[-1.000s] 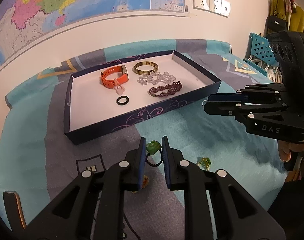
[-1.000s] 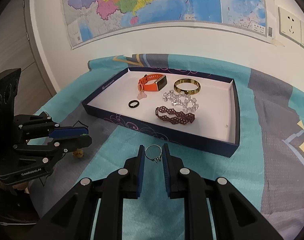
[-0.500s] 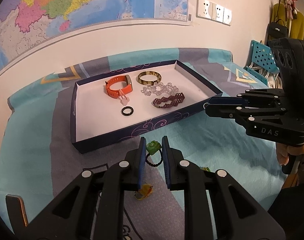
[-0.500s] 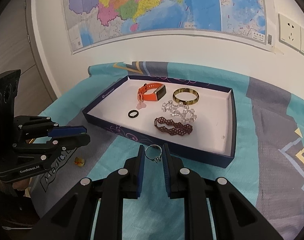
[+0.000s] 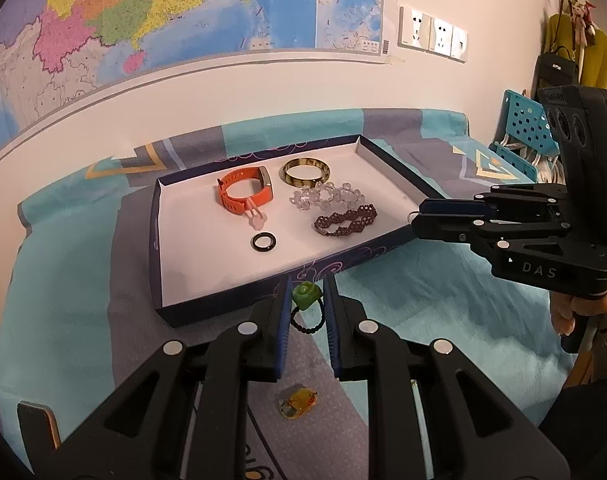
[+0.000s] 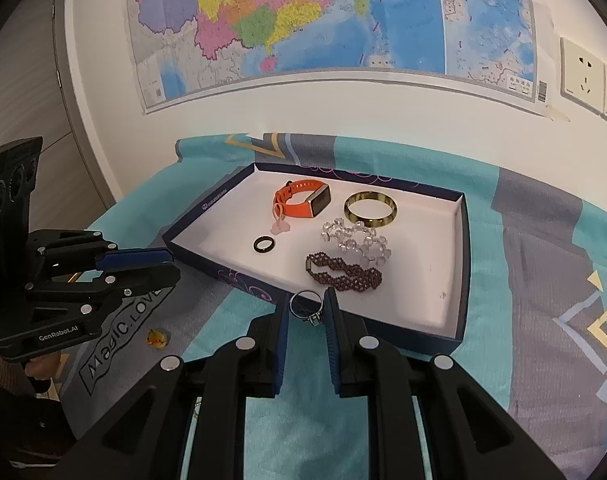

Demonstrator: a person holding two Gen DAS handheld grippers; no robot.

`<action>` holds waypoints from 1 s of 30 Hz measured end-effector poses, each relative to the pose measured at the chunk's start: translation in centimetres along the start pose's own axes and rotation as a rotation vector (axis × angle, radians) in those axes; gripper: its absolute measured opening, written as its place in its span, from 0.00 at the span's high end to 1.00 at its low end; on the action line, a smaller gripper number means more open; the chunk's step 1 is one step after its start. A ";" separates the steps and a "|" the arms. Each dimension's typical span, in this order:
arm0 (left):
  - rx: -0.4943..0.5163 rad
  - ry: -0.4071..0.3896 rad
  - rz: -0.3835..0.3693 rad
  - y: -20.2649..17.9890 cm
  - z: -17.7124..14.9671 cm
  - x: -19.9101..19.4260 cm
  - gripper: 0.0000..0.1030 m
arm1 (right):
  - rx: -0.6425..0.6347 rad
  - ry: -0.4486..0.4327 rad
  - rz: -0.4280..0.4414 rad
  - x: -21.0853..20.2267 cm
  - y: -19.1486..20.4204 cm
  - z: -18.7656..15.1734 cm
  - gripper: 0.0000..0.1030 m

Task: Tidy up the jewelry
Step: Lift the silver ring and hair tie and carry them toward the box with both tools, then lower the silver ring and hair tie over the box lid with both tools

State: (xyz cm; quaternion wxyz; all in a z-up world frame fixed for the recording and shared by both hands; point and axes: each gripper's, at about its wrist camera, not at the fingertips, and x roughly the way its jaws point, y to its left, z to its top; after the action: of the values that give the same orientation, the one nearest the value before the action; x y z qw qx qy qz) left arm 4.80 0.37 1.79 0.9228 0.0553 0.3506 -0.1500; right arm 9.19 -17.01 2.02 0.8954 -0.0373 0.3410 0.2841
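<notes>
Our left gripper (image 5: 307, 300) is closed on a green flower ring (image 5: 304, 295) with a dark beaded band; the ring sits between the blue pads, in the air just in front of the near wall of the tray (image 5: 191, 308). Our right gripper (image 6: 306, 312) is closed on a thin silver ring (image 6: 303, 304), and it is also raised, just before the near wall of the same tray as the right wrist view shows it.

The tray is a shallow dark blue box with a white floor, and it lies on a cloth (image 5: 63, 264) in turquoise and grey. Inside it, near the far wall, we see an orange watch band (image 5: 245, 194) and beside it a gold bangle (image 5: 305, 171). A clear crystal bracelet (image 5: 327, 197) lies just in front of the bangle, and a dark purple beaded bracelet (image 5: 345, 222) lies nearer to us, just beside the crystal one. A small black ring (image 5: 264, 242) is near the middle of the floor, apart from the others.

On the cloth, under our left gripper, lies a small yellow trinket (image 5: 298, 402).
</notes>
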 end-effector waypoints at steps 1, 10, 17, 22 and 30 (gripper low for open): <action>-0.001 0.000 0.001 0.0 0.1 0.1 0.84 | -0.001 -0.001 -0.001 0.0 0.0 0.1 0.85; -0.011 -0.010 0.006 0.7 1.0 0.3 0.84 | 0.003 -0.007 -0.002 0.4 -0.6 0.9 0.85; -0.006 -0.013 0.007 0.9 1.8 0.7 0.84 | 0.000 -0.009 -0.001 0.9 -0.7 1.6 0.85; -0.003 -0.013 0.005 1.1 2.2 1.0 0.84 | -0.007 -0.003 -0.004 1.2 -0.7 1.9 0.85; -0.001 -0.007 0.007 1.2 2.7 1.7 0.84 | 0.005 0.006 0.004 2.0 -1.0 2.4 0.85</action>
State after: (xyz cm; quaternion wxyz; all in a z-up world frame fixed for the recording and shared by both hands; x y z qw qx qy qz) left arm 8.05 0.58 2.65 0.9246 0.0555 0.3473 -0.1466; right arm 12.37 -16.27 2.47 0.8938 -0.0354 0.3446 0.2849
